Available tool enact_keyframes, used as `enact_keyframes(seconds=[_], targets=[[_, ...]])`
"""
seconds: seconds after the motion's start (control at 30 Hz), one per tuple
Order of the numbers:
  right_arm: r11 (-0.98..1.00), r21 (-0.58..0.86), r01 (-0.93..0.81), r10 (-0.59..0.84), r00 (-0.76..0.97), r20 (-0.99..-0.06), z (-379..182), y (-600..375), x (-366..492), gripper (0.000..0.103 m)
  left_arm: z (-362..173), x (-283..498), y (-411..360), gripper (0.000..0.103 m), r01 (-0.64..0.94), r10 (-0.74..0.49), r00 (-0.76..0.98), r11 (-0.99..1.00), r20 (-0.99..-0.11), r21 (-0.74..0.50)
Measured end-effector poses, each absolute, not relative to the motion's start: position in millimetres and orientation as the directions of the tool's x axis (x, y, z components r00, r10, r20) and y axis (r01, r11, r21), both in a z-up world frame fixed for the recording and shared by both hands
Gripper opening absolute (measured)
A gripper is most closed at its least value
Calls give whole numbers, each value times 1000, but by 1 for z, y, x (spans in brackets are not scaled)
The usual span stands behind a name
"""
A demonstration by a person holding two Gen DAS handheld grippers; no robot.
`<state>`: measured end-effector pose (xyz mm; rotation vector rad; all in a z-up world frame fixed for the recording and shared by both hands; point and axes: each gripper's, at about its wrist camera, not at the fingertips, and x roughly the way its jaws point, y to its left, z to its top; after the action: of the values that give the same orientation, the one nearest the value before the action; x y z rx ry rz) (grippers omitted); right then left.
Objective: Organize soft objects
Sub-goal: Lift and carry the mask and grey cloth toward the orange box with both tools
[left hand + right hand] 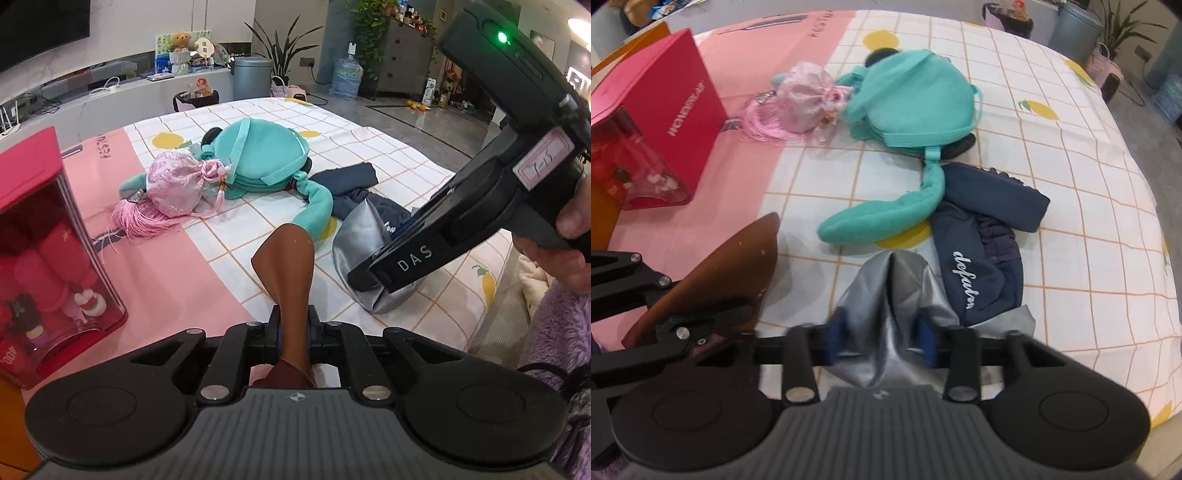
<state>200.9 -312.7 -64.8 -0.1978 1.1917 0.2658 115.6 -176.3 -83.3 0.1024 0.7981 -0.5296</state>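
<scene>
Brown leather piece (286, 258) upright, long axis vertical, flared end up

Readable lettering we can find

We read "DAS" in pale letters on the side of the right hand-held gripper (380, 282), which also carries a pink-edged handwritten label we cannot make out. We read "defutrn", or something close to it, in white script on the navy garment (975, 273). The red box (670, 122) bears white capitals, seen upside down, that look like "WONDERLAND". The pink sheet (768, 33) has grey print too blurred to read.
</scene>
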Motion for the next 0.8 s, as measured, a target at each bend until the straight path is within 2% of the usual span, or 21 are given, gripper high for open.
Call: enact_keyframes(seconds=[0.03, 0.17, 0.37, 0.53, 0.8], targets=[[952, -17, -304, 96, 352, -931, -64, -313, 200, 9, -81, 115, -175, 11, 481, -412, 581, 869, -702, -112], [966, 3, -260, 98, 353, -930, -62, -320, 202, 4, -68, 113, -163, 11, 448, -427, 596, 880, -680, -160], [984, 47, -170, 113, 406, -907, -43, -340, 193, 4, -39, 109, -149, 11, 422, -424, 636, 891, -645, -169], [989, 21, -149, 89, 467, -880, -23, -339, 186, 4, -20, 104, -140, 11, 442, -456, 679, 880, -575, -175], [990, 52, -129, 117, 569, -814, 24, -334, 176, 4, 4, 106, -129, 11, 431, -455, 716, 885, -529, -178]])
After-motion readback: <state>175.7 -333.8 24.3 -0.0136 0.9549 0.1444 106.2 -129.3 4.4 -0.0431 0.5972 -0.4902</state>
